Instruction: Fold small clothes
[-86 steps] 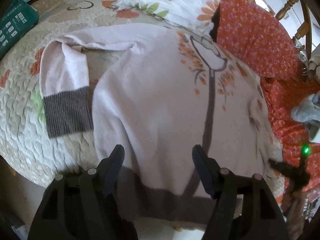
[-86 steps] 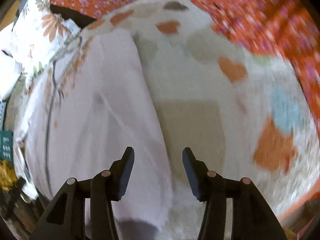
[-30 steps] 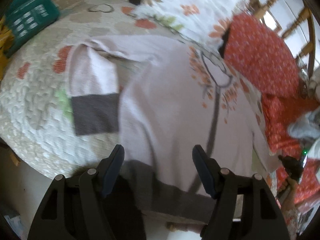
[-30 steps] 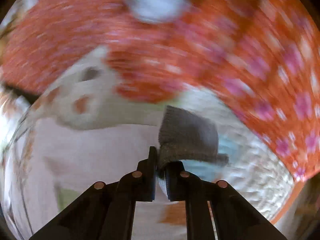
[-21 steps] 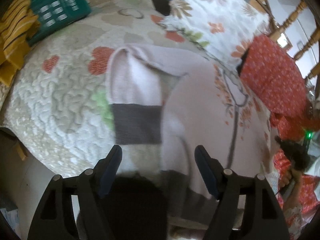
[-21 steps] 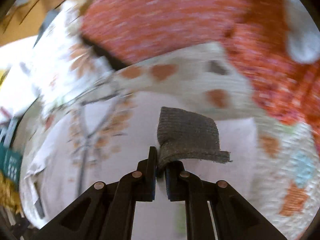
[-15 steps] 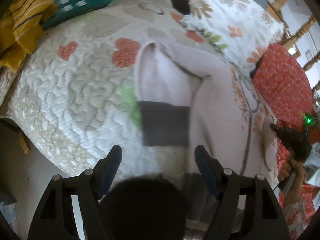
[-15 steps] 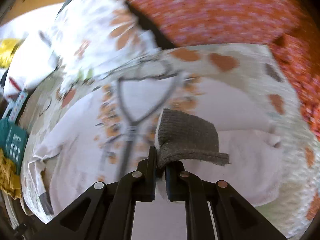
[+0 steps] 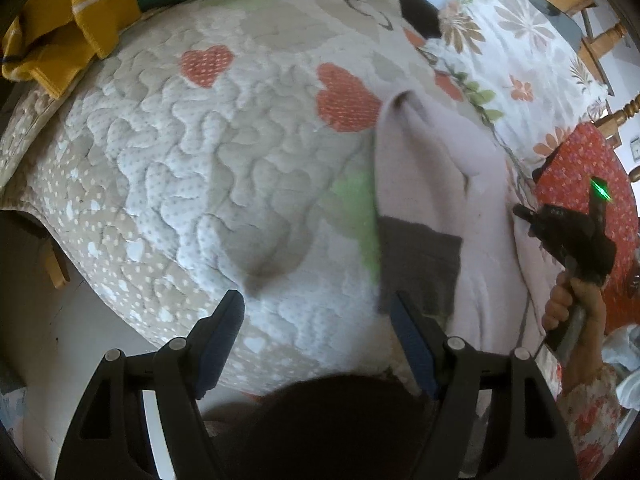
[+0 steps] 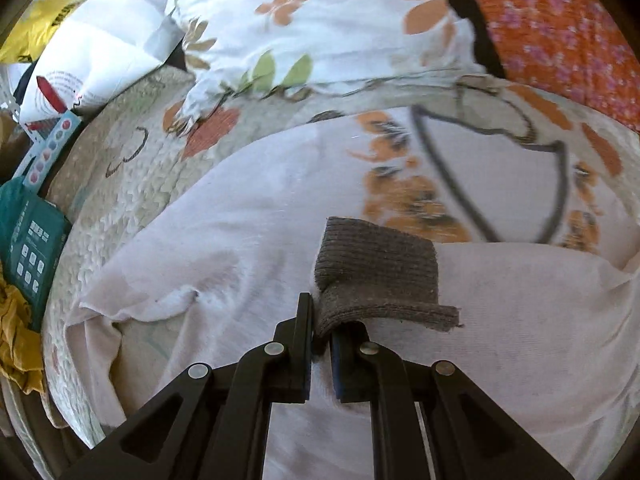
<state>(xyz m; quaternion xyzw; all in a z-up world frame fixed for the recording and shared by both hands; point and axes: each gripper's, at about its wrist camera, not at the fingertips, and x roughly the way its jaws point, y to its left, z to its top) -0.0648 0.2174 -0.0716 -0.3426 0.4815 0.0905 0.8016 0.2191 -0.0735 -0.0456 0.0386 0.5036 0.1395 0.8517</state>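
Across the bed [image 9: 192, 168], a quilted cover with red hearts fills most of the left wrist view, and the pale pink sweater [image 10: 248, 216] lies spread on it, its collar toward one o'clock in the right wrist view. A floral pillow [image 10: 320, 20] sits at twelve o'clock beyond the sweater, with an orange flowered cloth [image 10: 560, 32] at two o'clock. A yellow garment [image 9: 72, 12] is bunched at eleven o'clock in the left view. The sweater's left sleeve [image 9: 416, 184] lies folded back on the quilt, its grey cuff [image 9: 418, 264] at four o'clock. The left tongs [image 9: 316, 320] stand wide apart over bare quilt, gripping nothing. The right tongs [image 10: 320, 320] are pinched closed on the other grey cuff [image 10: 376, 268], holding it above the sweater's chest.
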